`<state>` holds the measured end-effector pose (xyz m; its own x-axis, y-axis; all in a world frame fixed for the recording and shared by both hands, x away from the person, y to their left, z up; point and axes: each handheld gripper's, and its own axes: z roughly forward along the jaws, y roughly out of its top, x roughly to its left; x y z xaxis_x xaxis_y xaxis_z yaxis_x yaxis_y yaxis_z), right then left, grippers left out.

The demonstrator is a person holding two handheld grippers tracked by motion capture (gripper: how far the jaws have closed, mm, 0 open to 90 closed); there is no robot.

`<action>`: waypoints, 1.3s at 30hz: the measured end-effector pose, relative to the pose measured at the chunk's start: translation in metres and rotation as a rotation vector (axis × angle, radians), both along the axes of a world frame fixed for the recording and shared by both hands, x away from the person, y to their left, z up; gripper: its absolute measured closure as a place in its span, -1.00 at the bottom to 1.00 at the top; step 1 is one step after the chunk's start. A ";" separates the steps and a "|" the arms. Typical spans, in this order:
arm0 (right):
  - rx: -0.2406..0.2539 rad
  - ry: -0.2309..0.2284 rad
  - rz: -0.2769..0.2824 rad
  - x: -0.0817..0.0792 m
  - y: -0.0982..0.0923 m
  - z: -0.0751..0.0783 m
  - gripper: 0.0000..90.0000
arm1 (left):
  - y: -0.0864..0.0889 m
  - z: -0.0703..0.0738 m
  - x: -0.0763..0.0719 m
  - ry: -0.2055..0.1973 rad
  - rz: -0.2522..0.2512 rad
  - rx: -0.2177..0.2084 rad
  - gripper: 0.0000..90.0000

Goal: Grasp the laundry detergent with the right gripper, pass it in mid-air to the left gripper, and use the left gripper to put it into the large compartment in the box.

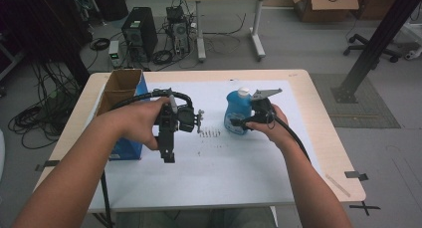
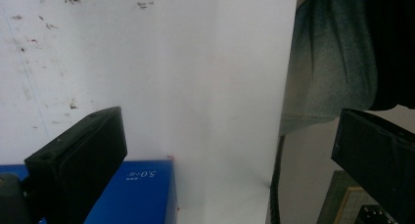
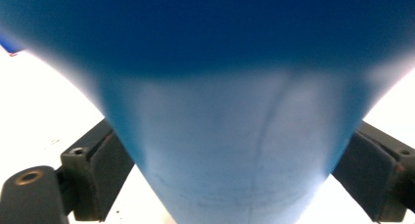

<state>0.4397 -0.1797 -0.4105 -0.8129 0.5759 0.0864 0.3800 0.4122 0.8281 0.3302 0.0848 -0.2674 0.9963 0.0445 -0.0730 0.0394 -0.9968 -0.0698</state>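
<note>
bottle [image 3: 235,111]: blurred, cut off by the top edge
blue box [image 2: 132,192]: cut off at the bottom, partly behind 1 jaw

On your table's white sheet [image 1: 224,163] stands an open blue carton [image 1: 122,96]; beyond, you see a computer tower [image 1: 140,33].
</note>
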 end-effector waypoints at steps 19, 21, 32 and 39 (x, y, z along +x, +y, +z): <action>-0.004 -0.040 0.004 -0.004 0.003 -0.003 -0.40 | 0.002 -0.002 0.001 -0.002 0.004 -0.007 -1.00; -0.002 -0.043 0.004 -0.005 0.003 -0.003 -0.36 | 0.001 -0.003 0.002 -0.003 0.004 -0.009 -1.00; 0.005 -0.071 0.001 -0.006 0.001 -0.005 -0.22 | 0.000 -0.003 0.003 -0.005 0.005 -0.003 -1.00; -0.001 -0.101 -0.006 -0.006 0.004 -0.006 -0.06 | 0.000 -0.003 0.003 -0.004 0.011 -0.004 -1.00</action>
